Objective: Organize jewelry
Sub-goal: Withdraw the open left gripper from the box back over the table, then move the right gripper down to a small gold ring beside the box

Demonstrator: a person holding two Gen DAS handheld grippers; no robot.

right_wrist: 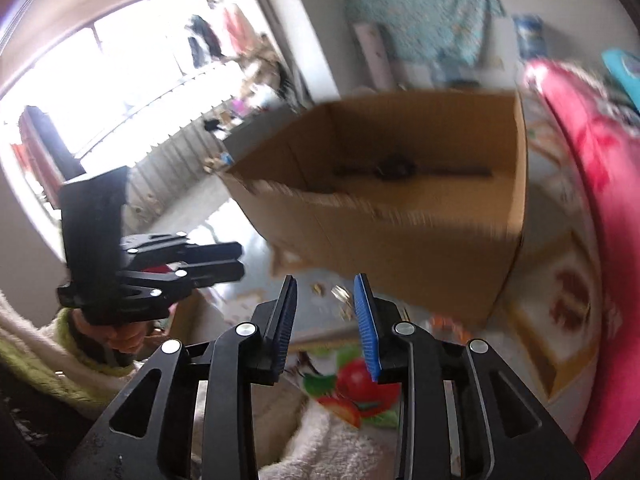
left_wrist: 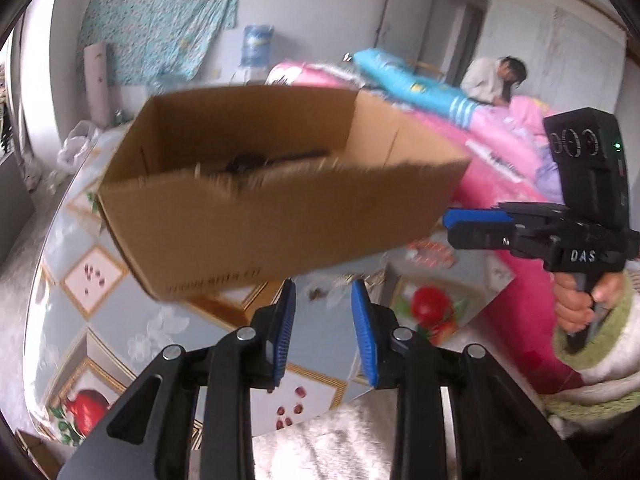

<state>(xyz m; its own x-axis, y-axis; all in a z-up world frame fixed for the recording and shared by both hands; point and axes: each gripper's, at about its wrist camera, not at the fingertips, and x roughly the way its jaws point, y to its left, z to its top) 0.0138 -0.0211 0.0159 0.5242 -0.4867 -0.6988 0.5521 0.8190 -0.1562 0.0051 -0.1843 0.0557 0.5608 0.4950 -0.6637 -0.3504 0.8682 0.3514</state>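
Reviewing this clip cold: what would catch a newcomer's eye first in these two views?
The open cardboard box fills the middle of both views, standing on the fruit-patterned table with a dark, blurred item lying inside. Both grippers hang in front of it with nothing between the jaws: the left gripper near the table's front edge, the right gripper above small scattered pieces. Bright pink bedding lies to the right.

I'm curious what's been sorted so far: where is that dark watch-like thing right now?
It lies on the bottom of the open cardboard box, the dark watch-like thing showing over the box's torn near edge in both views, on the patterned table.
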